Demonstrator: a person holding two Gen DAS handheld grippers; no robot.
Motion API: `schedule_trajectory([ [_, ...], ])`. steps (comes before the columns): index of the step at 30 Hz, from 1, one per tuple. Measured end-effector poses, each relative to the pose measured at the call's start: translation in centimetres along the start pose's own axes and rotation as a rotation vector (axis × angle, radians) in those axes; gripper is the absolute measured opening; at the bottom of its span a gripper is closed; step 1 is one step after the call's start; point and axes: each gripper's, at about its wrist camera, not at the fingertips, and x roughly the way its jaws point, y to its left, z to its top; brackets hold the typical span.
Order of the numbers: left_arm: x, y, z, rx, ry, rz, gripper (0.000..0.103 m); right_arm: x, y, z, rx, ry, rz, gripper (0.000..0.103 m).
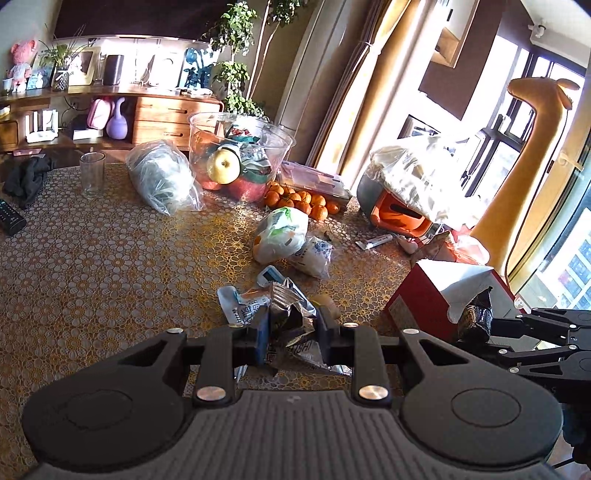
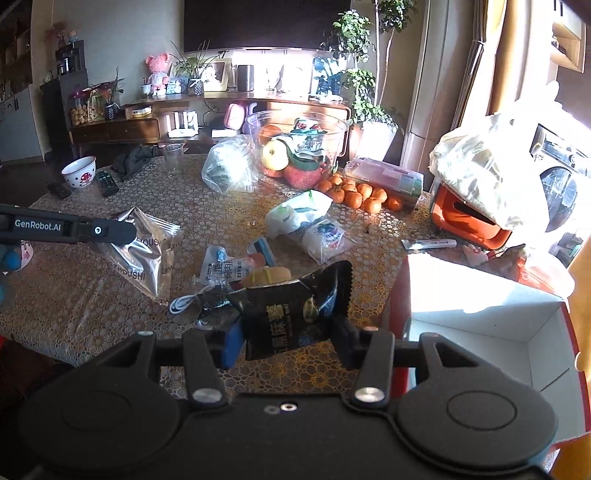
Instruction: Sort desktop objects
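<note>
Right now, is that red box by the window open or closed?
Open. The red box has its flaps up, showing bare white inside walls; the right tool holds a black snack packet beside it.

Table [image 2: 92, 295] has a gold lace-pattern cover. On it: clear fruit bowl [image 2: 295, 147], loose tangerines [image 2: 356, 195], empty glass [image 2: 173, 159], mushroom-print bowl [image 2: 79, 176], remotes [image 2: 107, 182], open red box [image 2: 480, 332]. Snack packets [image 2: 225, 267] are scattered mid-table.

Sunlight floods through tall windows [image 1: 517, 122] with beige curtains [image 1: 380, 110]. A wooden sideboard [image 2: 207, 122] lines the far wall beneath a dark screen [image 2: 266, 22], beside a leafy potted plant [image 2: 362, 74].
</note>
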Motion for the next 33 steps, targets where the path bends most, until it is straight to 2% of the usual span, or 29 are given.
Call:
schedule_trajectory([
  [10,-0.3,-3.6,0.8,0.037,-0.016,-0.043,0.025,-3.0,-4.3,-0.4,0.028,-0.010,-0.058,0.049],
  [33,3.9,-12.9,2.1,0.128,0.020,-0.156,0.025,-3.7,-14.5,-3.0,0.083,0.082,-0.154,0.049],
])
